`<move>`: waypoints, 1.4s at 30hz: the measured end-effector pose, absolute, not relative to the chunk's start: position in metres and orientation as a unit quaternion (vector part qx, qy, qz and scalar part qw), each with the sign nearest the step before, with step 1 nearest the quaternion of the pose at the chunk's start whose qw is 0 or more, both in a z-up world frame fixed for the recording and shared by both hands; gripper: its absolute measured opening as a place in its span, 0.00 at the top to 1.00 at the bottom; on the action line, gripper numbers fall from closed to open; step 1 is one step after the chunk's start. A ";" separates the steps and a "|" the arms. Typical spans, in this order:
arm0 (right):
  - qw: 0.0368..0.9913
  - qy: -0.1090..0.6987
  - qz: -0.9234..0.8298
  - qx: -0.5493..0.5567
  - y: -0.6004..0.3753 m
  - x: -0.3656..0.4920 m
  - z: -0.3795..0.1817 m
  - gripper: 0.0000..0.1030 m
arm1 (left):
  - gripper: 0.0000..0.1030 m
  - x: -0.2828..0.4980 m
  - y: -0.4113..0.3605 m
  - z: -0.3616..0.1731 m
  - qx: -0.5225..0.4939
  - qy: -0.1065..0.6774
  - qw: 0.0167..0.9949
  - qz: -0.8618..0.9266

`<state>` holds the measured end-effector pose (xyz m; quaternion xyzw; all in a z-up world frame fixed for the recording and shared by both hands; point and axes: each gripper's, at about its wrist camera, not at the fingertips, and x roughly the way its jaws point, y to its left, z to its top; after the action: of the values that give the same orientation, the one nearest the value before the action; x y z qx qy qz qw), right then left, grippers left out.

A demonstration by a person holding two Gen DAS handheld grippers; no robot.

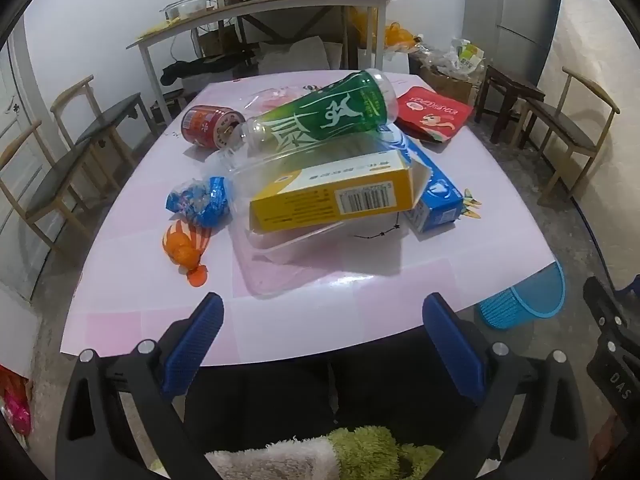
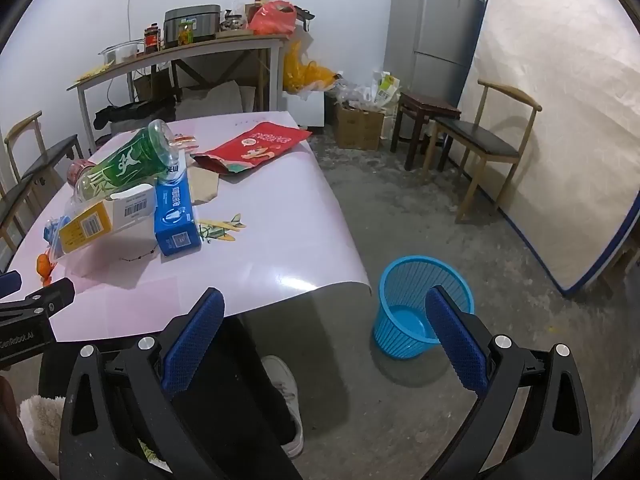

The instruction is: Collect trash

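Observation:
Trash is piled on the pink table [image 1: 360, 312]: a green bottle [image 1: 324, 118] lies across a yellow box [image 1: 332, 196] and a blue box [image 1: 434, 190], over a clear plastic tray [image 1: 280, 256]. A red can [image 1: 210, 125], a red snack bag [image 1: 434, 114], a blue wrapper [image 1: 200, 199] and an orange wrapper [image 1: 186, 246] lie around them. A blue basket [image 2: 420, 304] stands on the floor right of the table. My left gripper [image 1: 322, 312] is open above the table's near edge, empty. My right gripper [image 2: 324, 308] is open and empty, over the floor between table corner and basket.
Wooden chairs [image 1: 60, 184] stand left of the table and another chair [image 2: 480, 148] at the right by a mattress [image 2: 560, 120]. A cluttered side table [image 1: 260, 20], a fridge [image 2: 436, 32] and cardboard boxes [image 2: 356, 126] line the back. The person's shoe [image 2: 286, 392] is on the floor below.

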<state>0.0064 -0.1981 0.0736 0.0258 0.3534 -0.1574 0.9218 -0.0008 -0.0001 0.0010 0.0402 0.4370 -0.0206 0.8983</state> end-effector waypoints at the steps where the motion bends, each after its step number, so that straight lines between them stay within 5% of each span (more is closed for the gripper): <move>1: 0.921 0.354 -0.158 0.025 -0.198 0.006 0.074 0.07 | 0.05 -0.001 0.000 0.001 0.041 0.436 0.899 -0.020; 42: 0.922 0.353 -0.161 0.021 -0.193 0.006 0.077 0.07 | 0.05 -0.003 -0.003 0.003 0.036 0.438 0.897 -0.037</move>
<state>0.0065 -0.1931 0.0766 0.0212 0.3529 -0.1605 0.9216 -0.0030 -0.0029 0.0035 0.0357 0.4382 -0.0371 0.8974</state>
